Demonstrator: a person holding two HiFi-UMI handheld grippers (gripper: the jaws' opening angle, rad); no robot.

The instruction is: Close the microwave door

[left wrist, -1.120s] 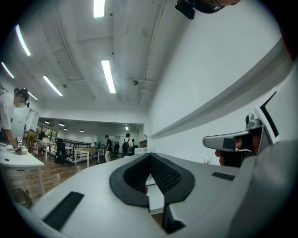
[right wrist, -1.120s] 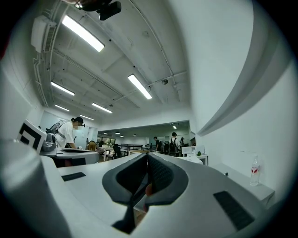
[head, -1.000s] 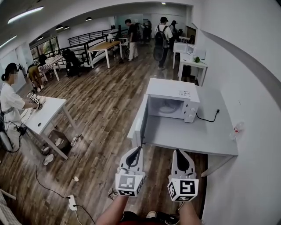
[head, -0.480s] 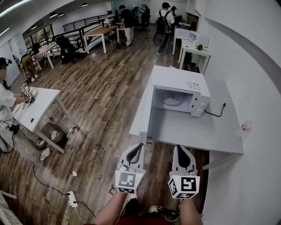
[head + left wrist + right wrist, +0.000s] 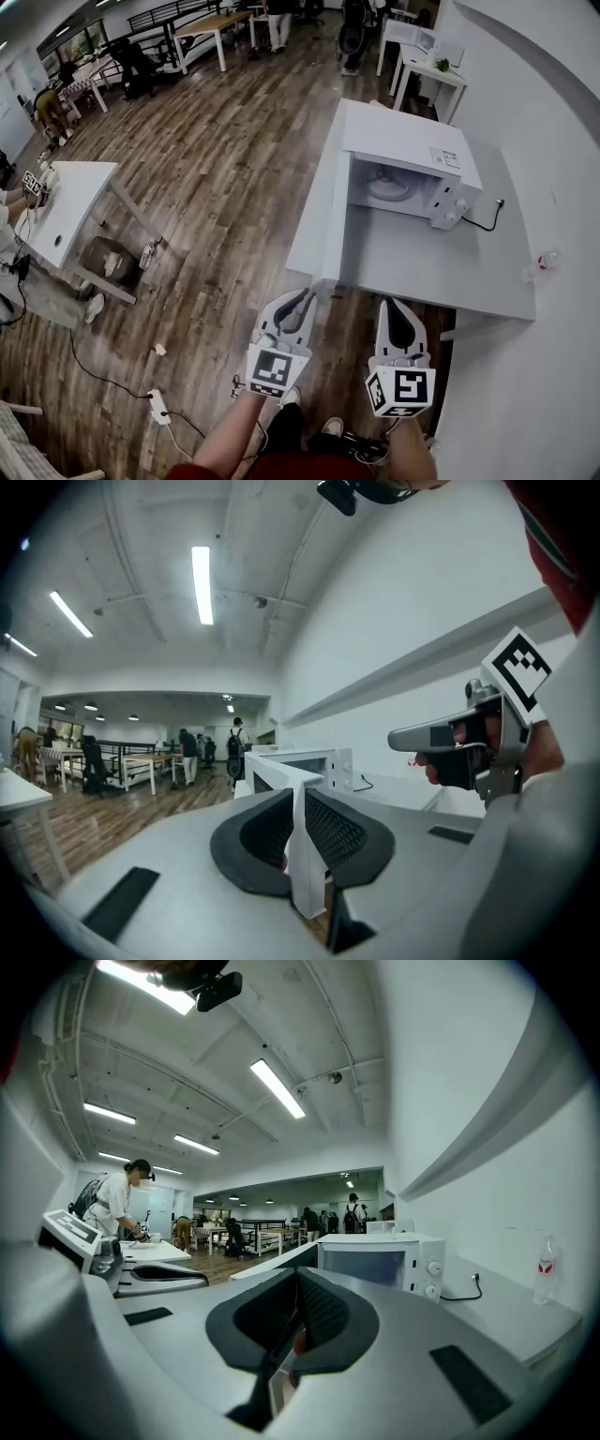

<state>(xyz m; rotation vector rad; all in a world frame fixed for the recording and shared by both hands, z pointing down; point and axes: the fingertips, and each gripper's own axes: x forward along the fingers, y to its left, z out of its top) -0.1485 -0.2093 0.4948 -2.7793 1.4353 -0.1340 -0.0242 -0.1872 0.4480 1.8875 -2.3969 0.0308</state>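
Note:
A white microwave (image 5: 412,169) stands on a white table (image 5: 441,277), and its door (image 5: 323,211) is swung wide open toward me. My left gripper (image 5: 298,302) is shut and empty, just short of the door's free edge, which sits straight ahead in the left gripper view (image 5: 274,778). My right gripper (image 5: 392,311), also shut with nothing in it, hovers in front of the table's near edge. In the right gripper view the microwave (image 5: 394,1265) is ahead to the right and the door (image 5: 272,1265) ahead to the left.
A small bottle (image 5: 544,261) stands by the wall at the table's right, and a black power cord (image 5: 483,223) trails from the microwave. A white desk (image 5: 66,211) stands to the left. A power strip (image 5: 157,405) with cables lies on the wooden floor.
Both grippers have travelled forward and lower toward the table and the open door, which now looks larger and nearer. Both sets of jaws have stayed shut.

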